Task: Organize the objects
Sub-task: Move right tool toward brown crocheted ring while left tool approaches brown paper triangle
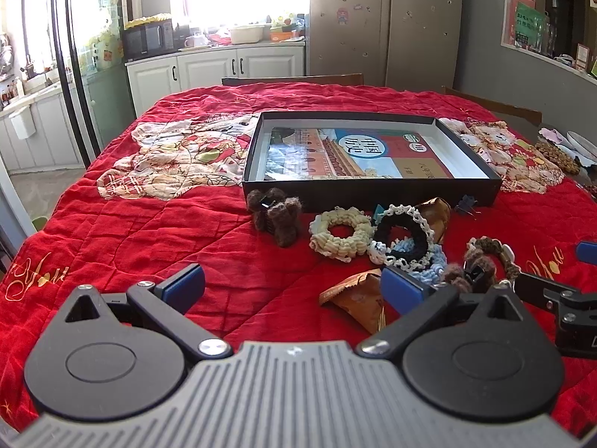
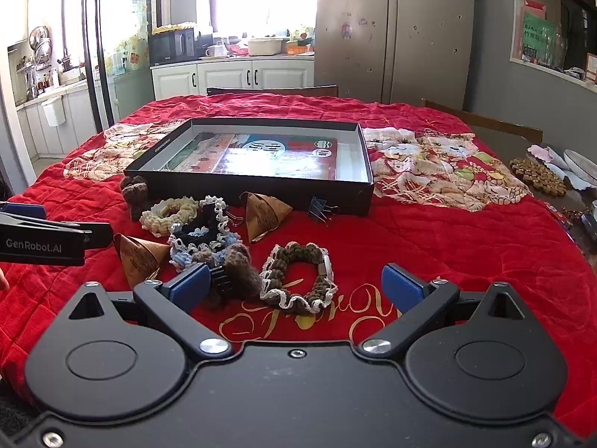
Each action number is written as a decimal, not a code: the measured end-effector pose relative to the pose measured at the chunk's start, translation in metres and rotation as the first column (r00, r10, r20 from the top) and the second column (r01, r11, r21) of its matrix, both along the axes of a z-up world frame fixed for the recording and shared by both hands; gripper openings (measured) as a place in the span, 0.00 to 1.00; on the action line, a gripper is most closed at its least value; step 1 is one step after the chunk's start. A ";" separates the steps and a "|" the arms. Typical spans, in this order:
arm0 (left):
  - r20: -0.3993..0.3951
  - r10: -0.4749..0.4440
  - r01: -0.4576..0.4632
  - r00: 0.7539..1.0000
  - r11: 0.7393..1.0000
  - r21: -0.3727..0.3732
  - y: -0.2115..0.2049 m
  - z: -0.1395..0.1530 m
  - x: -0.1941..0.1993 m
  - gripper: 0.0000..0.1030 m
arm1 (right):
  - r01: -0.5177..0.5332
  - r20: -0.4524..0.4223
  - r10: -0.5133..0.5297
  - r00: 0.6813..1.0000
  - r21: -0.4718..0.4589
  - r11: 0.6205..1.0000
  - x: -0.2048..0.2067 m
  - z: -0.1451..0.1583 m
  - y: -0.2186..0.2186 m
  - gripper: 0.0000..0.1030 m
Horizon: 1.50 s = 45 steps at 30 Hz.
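Many soft, light hair ties [image 1: 341, 235] are seen from the left wrist, lying on the red quilt [image 1: 149, 246] just in front of the black box [image 1: 369, 190], and the left claw [image 1: 293, 283] is held wide open with nothing in it. From the right wrist, the brown hair tie [image 2: 298, 280] is seen between the blue fingers of the right claw [image 2: 294, 285], which is wide open and empty. It can likely be squeezed safely, and is best pinched across its ring.

A quilted red cloth [image 2: 429, 231] covers the counter; the scrunchies [image 2: 298, 280] look knitted and fuzzy, the black box [image 2: 261, 190] matt card, the book [image 1: 354, 153] glossy.
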<state>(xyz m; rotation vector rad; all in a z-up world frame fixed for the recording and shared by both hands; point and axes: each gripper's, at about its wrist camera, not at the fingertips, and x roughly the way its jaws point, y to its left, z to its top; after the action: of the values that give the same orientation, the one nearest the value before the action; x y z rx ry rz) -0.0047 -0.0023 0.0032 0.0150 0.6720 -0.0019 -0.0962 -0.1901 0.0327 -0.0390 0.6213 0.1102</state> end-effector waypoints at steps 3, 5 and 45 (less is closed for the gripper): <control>-0.004 -0.003 0.003 1.000 1.000 -0.002 0.000 -0.001 0.000 1.00 | 0.001 -0.004 -0.001 1.000 0.001 1.000 0.001 -0.001 0.000 0.96; -0.006 -0.004 0.004 1.000 1.000 -0.002 0.000 -0.001 0.000 1.00 | 0.001 -0.003 -0.001 1.000 0.000 1.000 0.001 -0.001 0.000 0.96; -0.083 -0.205 0.202 0.975 0.978 -0.052 -0.006 -0.039 0.029 0.78 | -0.018 -0.091 0.019 0.996 0.012 1.000 0.052 -0.039 -0.018 0.40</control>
<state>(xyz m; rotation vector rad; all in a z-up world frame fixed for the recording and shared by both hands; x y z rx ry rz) 0.0239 -0.0078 -0.0360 0.0425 0.7563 -0.2156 -0.0444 -0.2082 -0.0060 -0.0289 0.7116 0.1334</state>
